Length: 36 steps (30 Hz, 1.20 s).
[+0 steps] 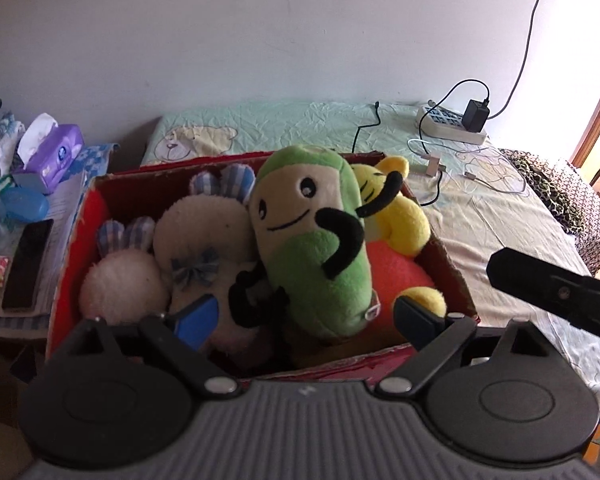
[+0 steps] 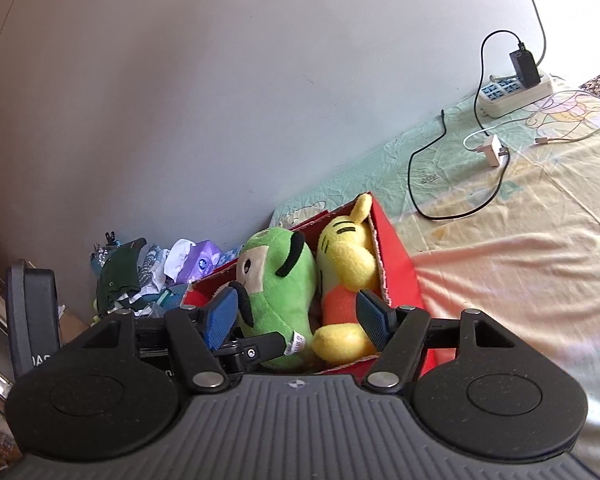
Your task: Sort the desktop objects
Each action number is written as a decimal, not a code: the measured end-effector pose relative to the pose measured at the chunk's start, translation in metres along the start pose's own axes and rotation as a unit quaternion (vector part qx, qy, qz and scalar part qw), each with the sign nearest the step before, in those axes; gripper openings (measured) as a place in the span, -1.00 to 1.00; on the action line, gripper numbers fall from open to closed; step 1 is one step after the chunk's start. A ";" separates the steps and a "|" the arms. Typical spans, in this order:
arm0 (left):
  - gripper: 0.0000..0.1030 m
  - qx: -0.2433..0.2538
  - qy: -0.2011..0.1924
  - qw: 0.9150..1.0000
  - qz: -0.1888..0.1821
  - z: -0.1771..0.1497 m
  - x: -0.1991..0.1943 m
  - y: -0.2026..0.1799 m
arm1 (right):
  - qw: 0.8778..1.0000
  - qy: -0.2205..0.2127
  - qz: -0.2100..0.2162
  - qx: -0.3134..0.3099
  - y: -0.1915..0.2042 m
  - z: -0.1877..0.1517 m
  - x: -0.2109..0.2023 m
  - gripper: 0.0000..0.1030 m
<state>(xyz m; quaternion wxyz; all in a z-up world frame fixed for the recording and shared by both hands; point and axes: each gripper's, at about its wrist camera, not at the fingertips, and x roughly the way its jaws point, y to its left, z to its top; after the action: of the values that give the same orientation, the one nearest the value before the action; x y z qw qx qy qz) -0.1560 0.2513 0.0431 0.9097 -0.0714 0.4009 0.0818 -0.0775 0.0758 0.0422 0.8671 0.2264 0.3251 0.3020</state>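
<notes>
Plushies are basically all packed into the red cardboard box (image 1: pixel 66 280) at this point, which sits on the bed (image 1: pixel 500 216) right ahead of both tools. Left tool (image 1: pixel 304 314) hangs just over the near edge of the box with its fingers spread wide and nothing between them, and the green plush (image 1: pixel 312 240) is lying tilted right in front of that gap, leaning on the white fluffy toys (image 1: pixel 204 232) to the tool's left side. Off to the tool's right there's the yellow and orange plush (image 1: pixel 400 220) squeezed against the box wall, ears poking over the rim. Right tool (image 2: pixel 296 320) is also wide open and empty, hovering near the box's corner, with the green plush (image 2: pixel 276 292) and the yellow and orange plush (image 2: pixel 344 268) just beyond its blue pads (image 2: pixel 220 316). My guess is the green one sits on top like that because the box is already crammed, so it's just resting on its neighbours rather than down on the bottom. Looks like the sorting is mostly done, or maybe one tool is about to nudge it deeper, can't really say. Power strip (image 1: pixel 448 124) and a tangle of cables are further back on the bed beyond the box, well apart from it, and a tissue pack (image 1: pixel 56 152) sits on the cluttered counter far to the left tool's left.
</notes>
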 end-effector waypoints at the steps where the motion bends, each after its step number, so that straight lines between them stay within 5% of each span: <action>1: 0.84 0.007 -0.003 1.000 0.008 -0.001 -0.003 -0.007 | 1.000 -0.002 -0.008 -0.004 0.000 0.000 -0.003 0.33; 16: 0.99 0.026 0.028 0.999 -0.004 -0.026 0.006 -0.110 | 0.993 0.010 -0.106 -0.042 -0.046 0.006 -0.052 0.40; 21: 0.99 0.034 0.042 0.998 0.017 -0.039 0.014 -0.142 | 0.987 0.026 -0.151 -0.044 -0.071 0.005 -0.069 0.48; 36: 0.99 -0.025 0.101 0.990 0.093 -0.079 0.021 -0.146 | 0.978 0.081 -0.172 -0.079 -0.109 -0.006 -0.086 0.49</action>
<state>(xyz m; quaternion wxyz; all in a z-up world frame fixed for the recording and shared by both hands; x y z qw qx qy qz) -0.1682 0.0950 -0.0159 0.8511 -0.0645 0.4932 0.1680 -0.0925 -0.0584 0.0104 0.8920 0.0724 0.4036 0.1901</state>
